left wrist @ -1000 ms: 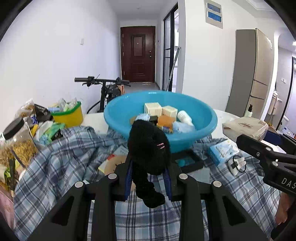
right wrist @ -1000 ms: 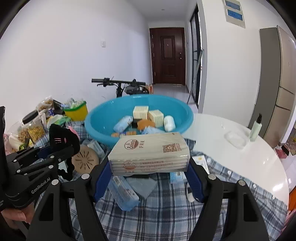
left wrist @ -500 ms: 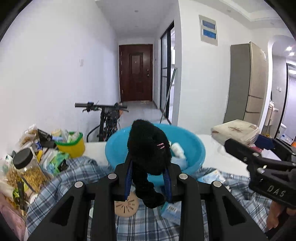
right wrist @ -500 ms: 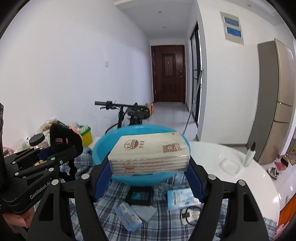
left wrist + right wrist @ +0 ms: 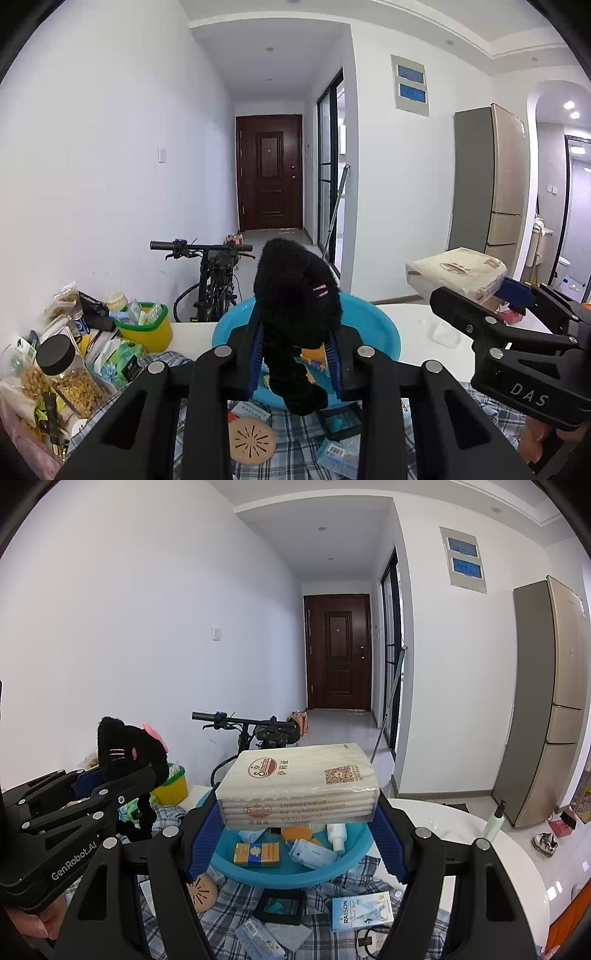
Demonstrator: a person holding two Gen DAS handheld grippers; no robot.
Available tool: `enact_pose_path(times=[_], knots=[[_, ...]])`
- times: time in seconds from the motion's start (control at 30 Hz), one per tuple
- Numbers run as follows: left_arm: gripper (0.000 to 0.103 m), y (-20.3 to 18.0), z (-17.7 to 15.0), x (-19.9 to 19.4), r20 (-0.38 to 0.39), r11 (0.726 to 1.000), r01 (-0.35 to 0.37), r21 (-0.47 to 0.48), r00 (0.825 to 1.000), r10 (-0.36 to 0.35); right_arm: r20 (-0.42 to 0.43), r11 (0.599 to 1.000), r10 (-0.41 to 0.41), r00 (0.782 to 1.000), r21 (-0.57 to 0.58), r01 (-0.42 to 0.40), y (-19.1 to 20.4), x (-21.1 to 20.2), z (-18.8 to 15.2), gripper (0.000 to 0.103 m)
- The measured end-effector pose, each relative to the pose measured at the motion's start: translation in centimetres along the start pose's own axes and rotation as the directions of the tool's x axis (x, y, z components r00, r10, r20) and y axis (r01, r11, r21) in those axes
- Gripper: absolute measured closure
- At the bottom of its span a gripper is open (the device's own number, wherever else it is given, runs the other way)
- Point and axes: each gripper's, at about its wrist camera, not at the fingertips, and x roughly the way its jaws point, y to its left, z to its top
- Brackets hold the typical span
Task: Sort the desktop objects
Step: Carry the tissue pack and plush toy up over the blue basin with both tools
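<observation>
Both tools now sit higher above the blue basin [image 5: 343, 864], left tool [image 5: 295, 354] clamping the black plush toy [image 5: 295, 295], right tool [image 5: 299, 830] clamping the tissue pack [image 5: 299, 782].

**Bench contents**

White round bench [image 5: 509, 853], plaid cloth [image 5: 332, 938] over near side. Blue basin [image 5: 291, 877] sits mid-bench at the cloth's far edge. Yellow tub [image 5: 151, 334] and snack jar [image 5: 64, 376] far left. Spray bottle [image 5: 495, 818] and clear lid [image 5: 445, 334] on the bare right side.
</observation>
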Motion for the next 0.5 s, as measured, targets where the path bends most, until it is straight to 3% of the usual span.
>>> enact_pose_path(times=[0.5], knots=[[0.073, 1.5, -0.1, 5.4, -0.034, 1.0, 0.005, -0.025, 0.999, -0.006, -0.038, 1.0, 0.003, 0.999, -0.007, -0.003, -0.3, 4.8, 0.6, 0.031]])
